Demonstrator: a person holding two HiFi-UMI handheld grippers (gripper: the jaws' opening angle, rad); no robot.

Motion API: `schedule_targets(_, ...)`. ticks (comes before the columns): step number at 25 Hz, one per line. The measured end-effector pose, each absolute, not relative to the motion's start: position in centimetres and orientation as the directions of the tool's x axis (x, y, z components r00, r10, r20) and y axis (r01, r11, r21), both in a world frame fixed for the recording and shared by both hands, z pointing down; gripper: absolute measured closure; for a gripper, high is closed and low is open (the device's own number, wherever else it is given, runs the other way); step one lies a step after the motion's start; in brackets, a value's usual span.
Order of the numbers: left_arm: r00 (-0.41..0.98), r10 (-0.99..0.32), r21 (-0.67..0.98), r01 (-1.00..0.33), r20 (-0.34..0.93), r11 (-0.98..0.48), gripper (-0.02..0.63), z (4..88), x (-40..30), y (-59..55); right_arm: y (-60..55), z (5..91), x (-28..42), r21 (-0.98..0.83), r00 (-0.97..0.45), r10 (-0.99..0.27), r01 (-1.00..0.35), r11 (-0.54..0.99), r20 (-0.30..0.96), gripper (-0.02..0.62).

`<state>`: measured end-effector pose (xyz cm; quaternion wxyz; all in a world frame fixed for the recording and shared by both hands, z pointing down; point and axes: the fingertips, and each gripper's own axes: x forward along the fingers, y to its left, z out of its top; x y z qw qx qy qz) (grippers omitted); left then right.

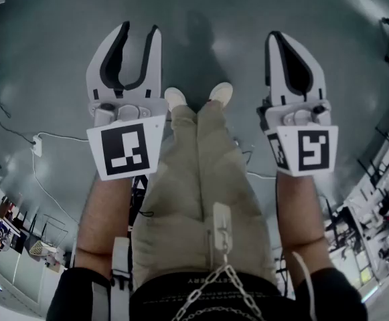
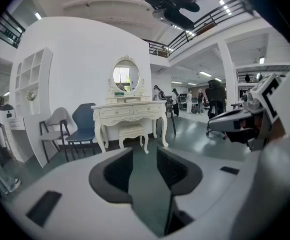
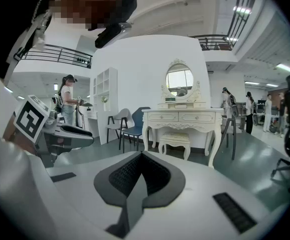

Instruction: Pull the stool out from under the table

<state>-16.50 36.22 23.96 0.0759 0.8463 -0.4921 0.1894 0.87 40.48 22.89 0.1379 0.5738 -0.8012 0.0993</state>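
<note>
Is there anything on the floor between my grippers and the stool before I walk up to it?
Nothing visible. Bare floor runs from the left gripper and right gripper to the stool, which sits under the table. The chairs stand beside the table, off the straight path.

The glossy grey-green floor (image 2: 194,144) carries a cream dressing table (image 2: 130,111); a stool (image 2: 131,131) stands under it; two chairs (image 2: 82,129) beside.

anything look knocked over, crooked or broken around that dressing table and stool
Nothing stands out. The stool stands upright, tucked under the white dressing table, whose oval mirror sits straight on top. The blue chair and the pale chair beside it stand on their legs. No spill or damage shows on the floor.
</note>
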Motion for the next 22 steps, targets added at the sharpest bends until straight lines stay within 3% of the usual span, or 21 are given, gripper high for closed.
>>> schedule_targets(8, 0.388, -0.772, -0.022, -0.887, 0.503, -0.460, 0.397, 25.3, -16.5, 37.3, 42.4, 25.4, 3.0, -0.105, -0.326, -0.853, -0.945, 0.311, 0.408, 0.591)
schedule_targets(9, 0.375, -0.778, -0.031, -0.892, 0.505, -0.450, 0.396, 25.3, -16.7, 37.3, 42.4, 25.6, 3.1, -0.110, -0.344, -0.845, -0.938, 0.328, 0.411, 0.562)
schedule_targets(11, 0.345, -0.794, -0.059, -0.901, 0.501, -0.429, 0.393, 25.2, -16.8, 36.9, 42.1, 26.1, 3.5, -0.113, -0.383, -0.821, -0.922, 0.371, 0.424, 0.401)
schedule_targets(22, 0.349, -0.776, -0.072, -0.890, 0.525, -0.450, 0.391, 27.7, -15.9, 33.7, 37.9, 29.0, 4.3, -0.083, -0.356, -0.800, -0.928, 0.362, 0.483, 0.337)
